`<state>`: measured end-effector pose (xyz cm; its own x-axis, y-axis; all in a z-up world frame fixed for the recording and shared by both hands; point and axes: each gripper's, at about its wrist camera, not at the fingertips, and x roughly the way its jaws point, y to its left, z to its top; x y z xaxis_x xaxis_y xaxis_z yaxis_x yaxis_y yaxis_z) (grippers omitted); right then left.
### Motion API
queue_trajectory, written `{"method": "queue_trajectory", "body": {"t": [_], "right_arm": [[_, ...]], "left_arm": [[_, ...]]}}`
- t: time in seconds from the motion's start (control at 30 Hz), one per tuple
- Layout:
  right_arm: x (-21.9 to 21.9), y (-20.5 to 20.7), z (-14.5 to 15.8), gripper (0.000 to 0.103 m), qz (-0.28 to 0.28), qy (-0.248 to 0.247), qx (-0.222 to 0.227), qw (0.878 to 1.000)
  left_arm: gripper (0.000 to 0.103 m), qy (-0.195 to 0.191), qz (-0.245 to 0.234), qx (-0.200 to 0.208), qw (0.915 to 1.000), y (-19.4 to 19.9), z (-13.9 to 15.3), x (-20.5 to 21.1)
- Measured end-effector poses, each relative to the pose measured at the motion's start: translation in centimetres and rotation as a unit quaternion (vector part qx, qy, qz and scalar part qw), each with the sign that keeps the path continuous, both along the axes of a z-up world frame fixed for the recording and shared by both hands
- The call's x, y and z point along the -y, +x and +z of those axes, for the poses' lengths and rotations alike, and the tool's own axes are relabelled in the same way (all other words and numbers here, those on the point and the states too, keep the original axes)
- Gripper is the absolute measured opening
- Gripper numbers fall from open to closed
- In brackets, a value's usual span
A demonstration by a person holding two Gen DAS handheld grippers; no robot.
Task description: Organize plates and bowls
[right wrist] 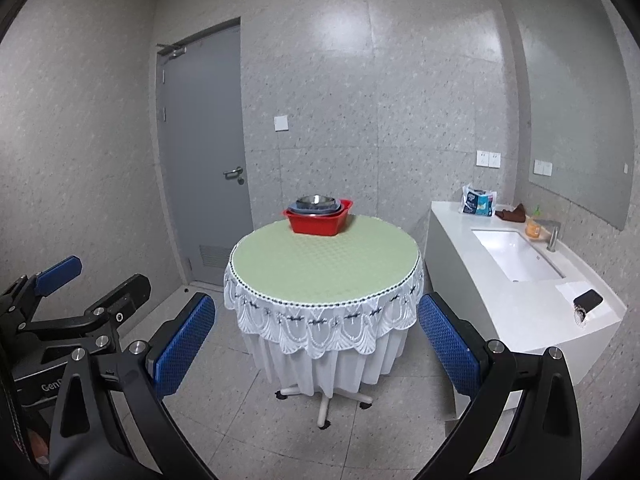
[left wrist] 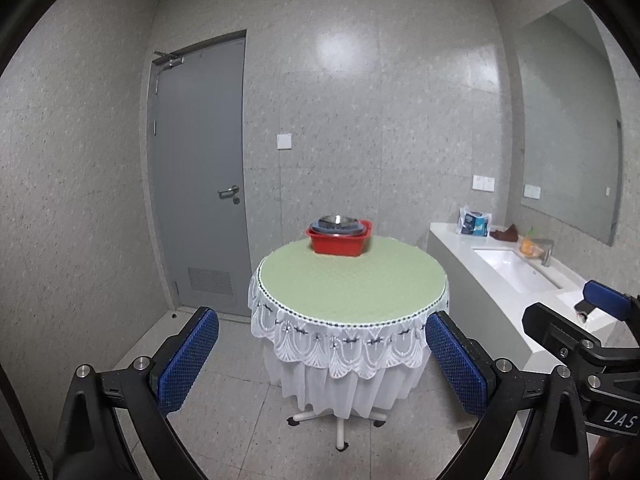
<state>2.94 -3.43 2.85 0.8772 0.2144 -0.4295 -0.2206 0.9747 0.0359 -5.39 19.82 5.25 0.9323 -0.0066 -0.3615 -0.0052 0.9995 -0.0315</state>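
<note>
A red basin (left wrist: 340, 243) (right wrist: 319, 224) stands at the far edge of a round table (left wrist: 352, 284) (right wrist: 326, 268) with a green top and white lace skirt. A steel bowl (left wrist: 338, 221) (right wrist: 316, 201) sits on bluish plates stacked inside the basin. My left gripper (left wrist: 322, 356) is open and empty, held well short of the table. My right gripper (right wrist: 316, 340) is open and empty too, beside the left one. The right gripper shows at the right edge of the left wrist view (left wrist: 568, 312), and the left gripper at the left edge of the right wrist view (right wrist: 96, 284).
A white counter (right wrist: 500, 296) with a sink (right wrist: 516, 258) runs along the right wall, holding a tissue pack (right wrist: 478, 202), a brown cloth (right wrist: 512, 213), an orange bottle (right wrist: 533, 227) and a black phone (right wrist: 588, 299). A grey door (right wrist: 204, 152) is closed behind the table. Tiled floor surrounds the table.
</note>
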Motion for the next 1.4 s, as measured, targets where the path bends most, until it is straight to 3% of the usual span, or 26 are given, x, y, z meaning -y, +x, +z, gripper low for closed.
{"method": "queue_trajectory", "body": {"t": [0.53, 1.4], "right_arm": [[1.3, -0.9, -1.7, 0.103, -0.001, 0.005, 0.006, 1.000], [2.3, -2.0, -1.4, 0.103, -0.007, 0.010, 0.015, 1.000]], "left_arm": [[0.102, 0.013, -0.008, 0.000, 0.9999, 1.1, 0.2, 0.4], [0.102, 0.014, -0.020, 0.017, 0.9996, 2.1, -0.9, -0.8]]}}
